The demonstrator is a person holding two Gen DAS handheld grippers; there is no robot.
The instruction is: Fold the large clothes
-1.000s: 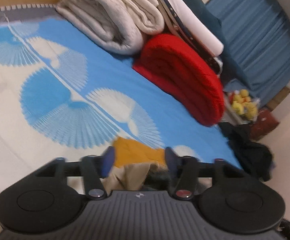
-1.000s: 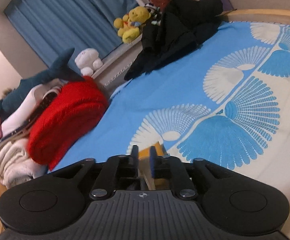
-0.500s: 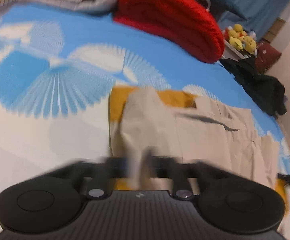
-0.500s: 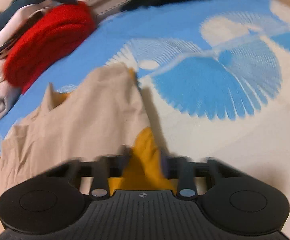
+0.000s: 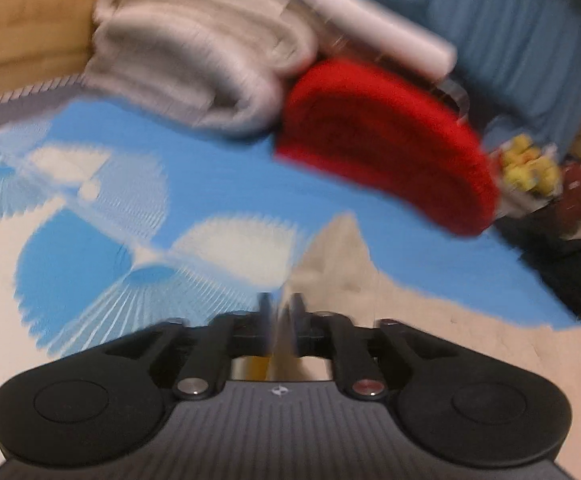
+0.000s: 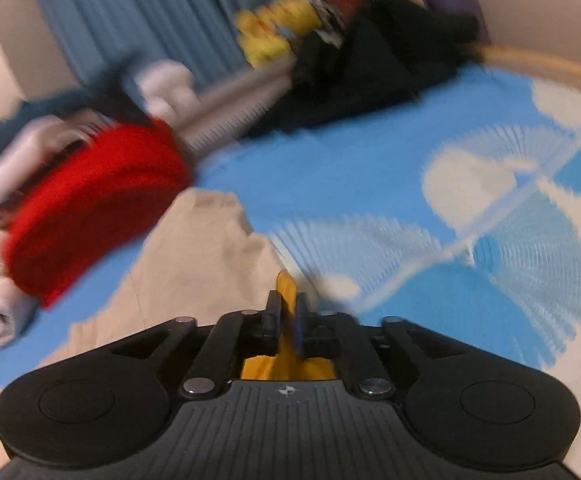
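A large beige garment with a mustard-yellow lining (image 5: 410, 320) lies spread on the blue fan-patterned bed sheet (image 5: 218, 184). My left gripper (image 5: 281, 312) is shut on a beige edge of it, which rises to a peak ahead of the fingers. In the right wrist view the same garment (image 6: 194, 264) spreads to the left. My right gripper (image 6: 287, 312) is shut on a yellow edge (image 6: 286, 288) of it. Both views are motion-blurred.
A folded red blanket (image 5: 386, 144) and a rolled cream blanket (image 5: 194, 64) lie at the back of the bed. A dark clothes pile (image 6: 366, 68) and yellow plush toys (image 6: 274, 32) sit by the blue curtain (image 6: 138, 16). A wooden bed frame (image 5: 22, 28) borders the sheet.
Both grippers have swung up from looking down on the garment and carry its edges toward the back of the bed. The left gripper, open a second ago, has closed on the cloth.
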